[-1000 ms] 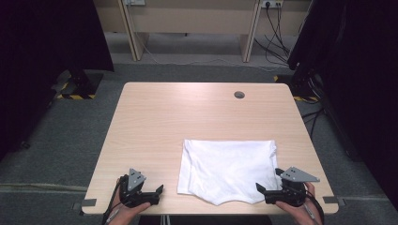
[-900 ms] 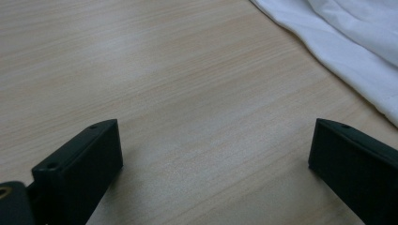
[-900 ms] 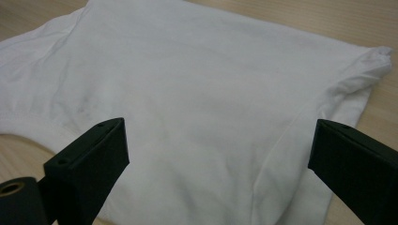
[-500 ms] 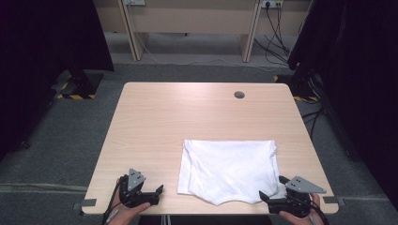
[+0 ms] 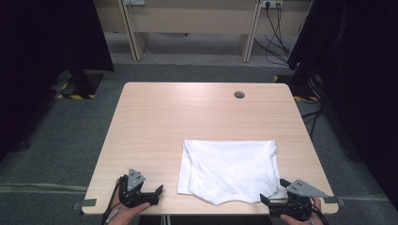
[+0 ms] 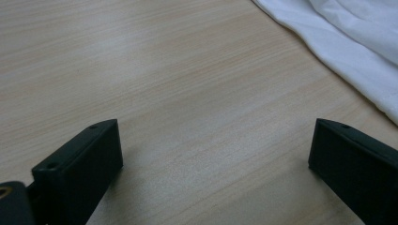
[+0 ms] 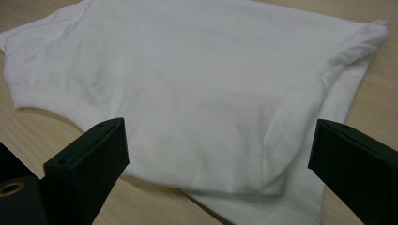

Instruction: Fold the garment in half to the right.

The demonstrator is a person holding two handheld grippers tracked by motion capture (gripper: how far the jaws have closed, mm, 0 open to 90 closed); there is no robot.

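Note:
A folded white garment [image 5: 229,169] lies flat on the near right part of the light wooden table [image 5: 187,122]. My right gripper [image 5: 272,198] sits at the table's front edge, just off the garment's near right corner, jaws wide open with nothing between them. In the right gripper view the white garment [image 7: 202,89] spreads out ahead of the open jaws. My left gripper [image 5: 157,191] rests at the front left edge, open and empty, a short way left of the cloth. The left gripper view has bare wood between the jaws and the garment's edge [image 6: 347,42] at the upper right.
A small round cable hole [image 5: 239,95] sits near the table's far edge. Wooden desk legs [image 5: 248,42] and cables [image 5: 277,28] stand on the grey carpet beyond. Dark curtains [image 5: 42,51] flank both sides.
My right gripper has drawn back toward the table's front edge, away from the garment's corner. The left gripper and the garment have stayed where they were.

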